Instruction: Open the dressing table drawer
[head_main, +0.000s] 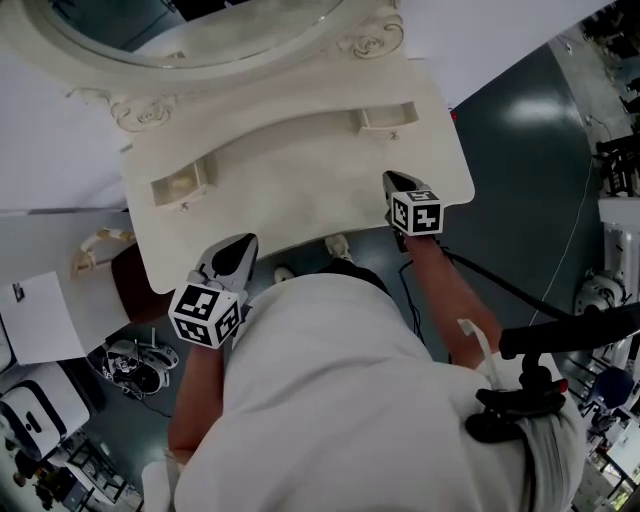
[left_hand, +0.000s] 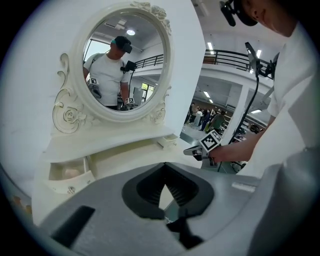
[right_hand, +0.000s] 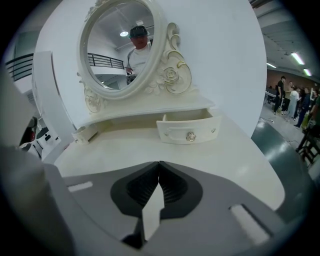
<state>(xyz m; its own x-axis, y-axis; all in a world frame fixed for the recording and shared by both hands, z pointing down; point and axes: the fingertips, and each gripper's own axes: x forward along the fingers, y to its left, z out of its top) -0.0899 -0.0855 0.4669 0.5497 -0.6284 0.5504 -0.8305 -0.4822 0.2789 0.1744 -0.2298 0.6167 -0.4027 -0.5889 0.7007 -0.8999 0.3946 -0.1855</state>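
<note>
The white dressing table (head_main: 300, 175) carries an oval mirror (head_main: 190, 35) and two small drawers, both standing pulled out. In the right gripper view the right drawer (right_hand: 189, 129) with its round knob (right_hand: 190, 136) lies straight ahead, a short way beyond my right gripper (right_hand: 159, 163), which is shut and empty. From the head view that gripper (head_main: 395, 180) hovers over the table's front right corner, apart from the right drawer (head_main: 388, 118). My left gripper (head_main: 243, 245) is at the front left edge, its tips meeting on nothing (left_hand: 165, 164). The left drawer (left_hand: 70, 172) is off to its left.
A brown stool (head_main: 130, 285) stands under the table's left side, with shoes (head_main: 135, 365) and a white box (head_main: 40, 320) on the floor beside it. A black cable (head_main: 500, 285) trails over the dark floor at right. People stand far off (right_hand: 295, 102).
</note>
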